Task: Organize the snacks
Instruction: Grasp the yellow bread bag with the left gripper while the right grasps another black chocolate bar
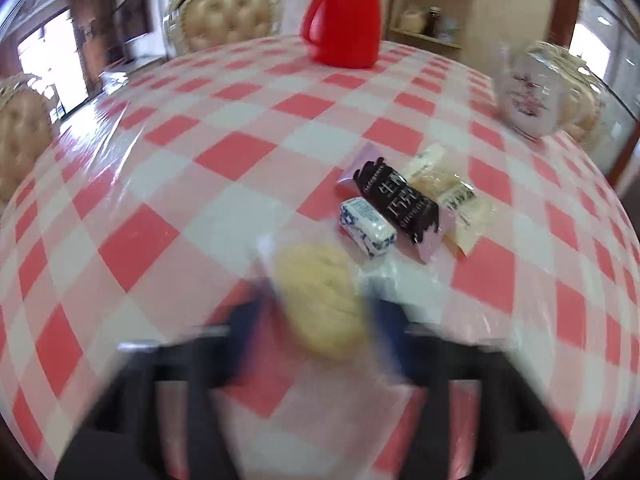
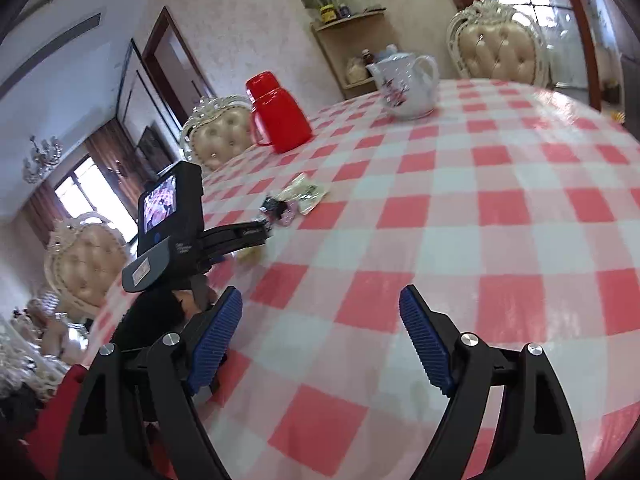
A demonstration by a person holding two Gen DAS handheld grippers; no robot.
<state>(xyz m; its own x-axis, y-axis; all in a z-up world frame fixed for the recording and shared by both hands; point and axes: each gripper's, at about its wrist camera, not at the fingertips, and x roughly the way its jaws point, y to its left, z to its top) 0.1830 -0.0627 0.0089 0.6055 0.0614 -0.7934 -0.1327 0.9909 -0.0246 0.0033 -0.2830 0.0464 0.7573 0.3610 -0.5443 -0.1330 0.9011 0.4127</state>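
My left gripper [image 1: 318, 276] is blurred and shut on a round yellow pastry in a clear wrapper [image 1: 320, 300], just above the checked tablecloth. Just beyond it lie three snacks in a pile: a small blue-and-white packet [image 1: 368, 232], a black-and-lilac chocolate pack [image 1: 400, 208] and a beige packet [image 1: 452, 196]. In the right wrist view the left gripper [image 2: 256, 236] shows from the side, next to that snack pile [image 2: 296, 200]. My right gripper [image 2: 320, 292] stands open over bare tablecloth with nothing between its blue pads [image 2: 216, 332].
A red thermos jug [image 1: 344, 20] stands at the table's far edge and a white flowered teapot [image 1: 528, 92] at the far right. Cream padded chairs [image 1: 224, 16] ring the round table [image 2: 500, 208]. A corner shelf [image 2: 352, 52] stands against the wall.
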